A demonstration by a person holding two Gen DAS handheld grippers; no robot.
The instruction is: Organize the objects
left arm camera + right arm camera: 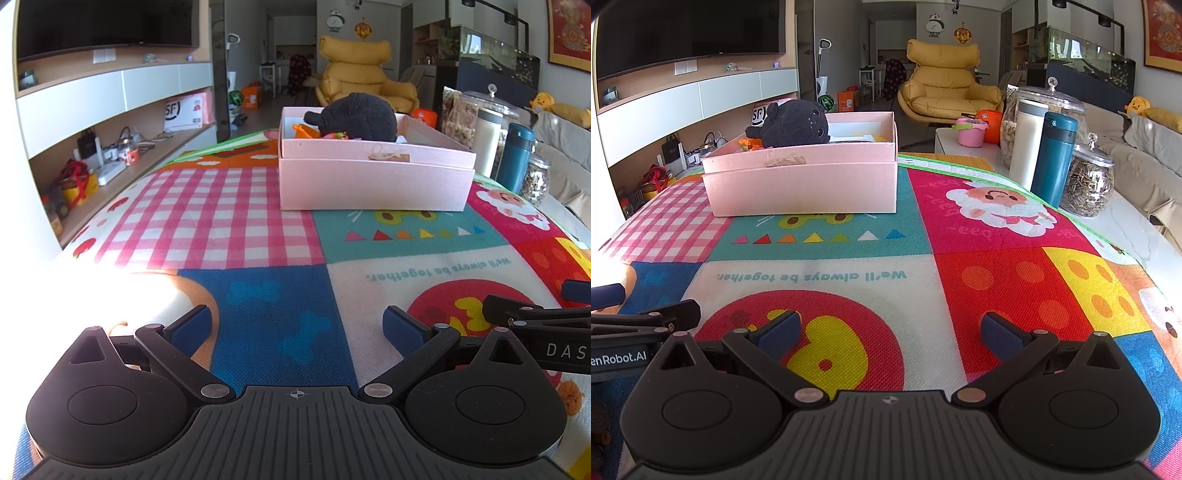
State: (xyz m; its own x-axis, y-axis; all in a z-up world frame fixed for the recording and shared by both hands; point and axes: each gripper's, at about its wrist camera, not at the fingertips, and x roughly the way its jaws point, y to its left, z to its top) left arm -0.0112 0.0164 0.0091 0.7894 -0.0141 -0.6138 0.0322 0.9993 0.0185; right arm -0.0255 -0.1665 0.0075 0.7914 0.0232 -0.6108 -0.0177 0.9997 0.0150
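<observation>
While both grippers sit low over the mat (258, 206), here's the layout:

left gripper (297, 330): fingers spread wide, nothing between them
right gripper (892, 332): same deal, fingers apart, holding nothing
box (373, 177): pink, on the mat, at 12 o'clock from the left gripper, 11 o'clock from the right
plush (354, 116): black, lying in the box with its top above the rim
orange toy (304, 131): in the box, touching the plush
bottle (1054, 158): teal, upright, 1 o'clock from the right gripper, just beside the seed jar (1087, 184)

Home living room, shown by wall-mounted TV (690, 33), yellow armchair (947, 85), sofa (1145, 162), fish tank (1089, 62), patchwork play mat (997, 280) over table.
</observation>
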